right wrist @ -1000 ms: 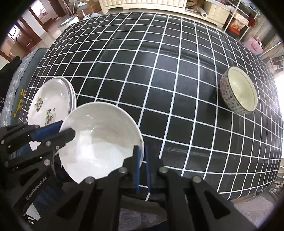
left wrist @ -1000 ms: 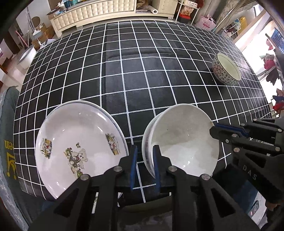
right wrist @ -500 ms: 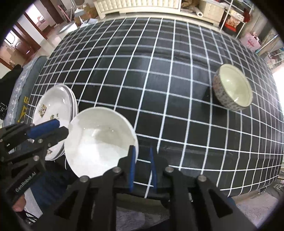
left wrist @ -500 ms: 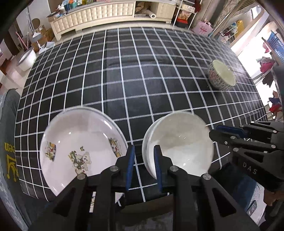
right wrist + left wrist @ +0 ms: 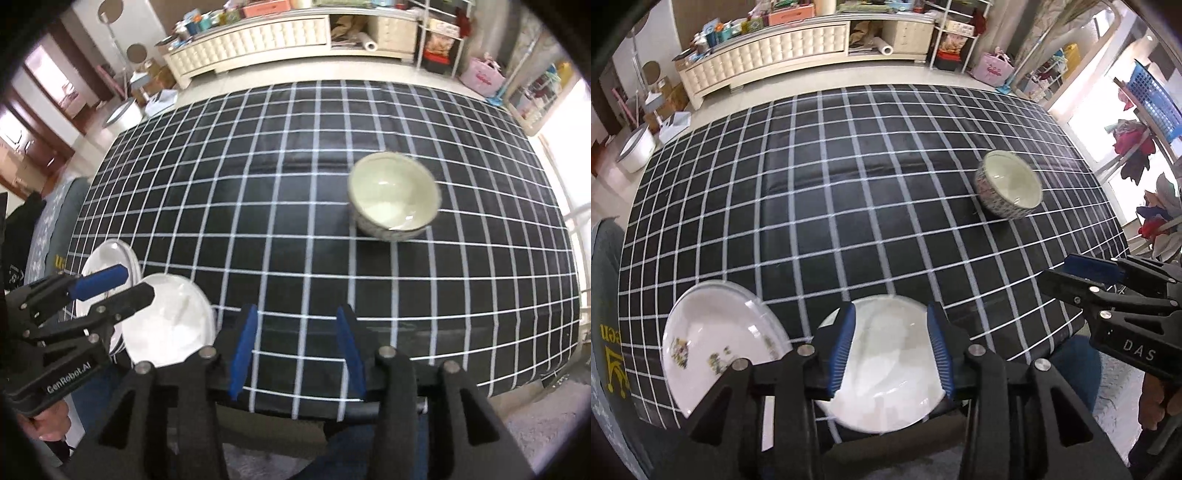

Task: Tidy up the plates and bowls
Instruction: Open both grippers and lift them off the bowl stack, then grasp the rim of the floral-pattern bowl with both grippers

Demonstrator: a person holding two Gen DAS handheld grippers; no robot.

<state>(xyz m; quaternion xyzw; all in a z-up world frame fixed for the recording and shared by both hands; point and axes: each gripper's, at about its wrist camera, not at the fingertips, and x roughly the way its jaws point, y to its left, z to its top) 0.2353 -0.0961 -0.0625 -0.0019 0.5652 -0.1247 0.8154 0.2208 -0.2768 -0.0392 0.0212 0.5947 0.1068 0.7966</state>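
A plain white bowl (image 5: 886, 373) rests on the black checked tablecloth (image 5: 849, 192) near its front edge. My left gripper (image 5: 892, 339) hovers above it. Its jaws are opening and the pads touch nothing. Left of the bowl lie stacked plates with a bear print (image 5: 716, 347). A patterned bowl (image 5: 1008, 188) stands alone at the right. In the right wrist view my right gripper (image 5: 297, 339) is over bare cloth, jaws opening, nothing between them. The white bowl (image 5: 170, 328) and my left gripper (image 5: 110, 286) are at its left, and the patterned bowl (image 5: 393, 195) lies ahead.
The table's front edge (image 5: 369, 402) runs just below the right fingers, with floor beneath. A cream cabinet (image 5: 764, 62), shelves and bags line the far wall. A grey cushion (image 5: 605, 332) borders the table's left side. A hand (image 5: 1152, 402) holds the right gripper.
Both grippers were shut on the white bowl's rim. They have let go, opened and drawn up and back. The bowl now sits flat on the cloth beside the bear plates.
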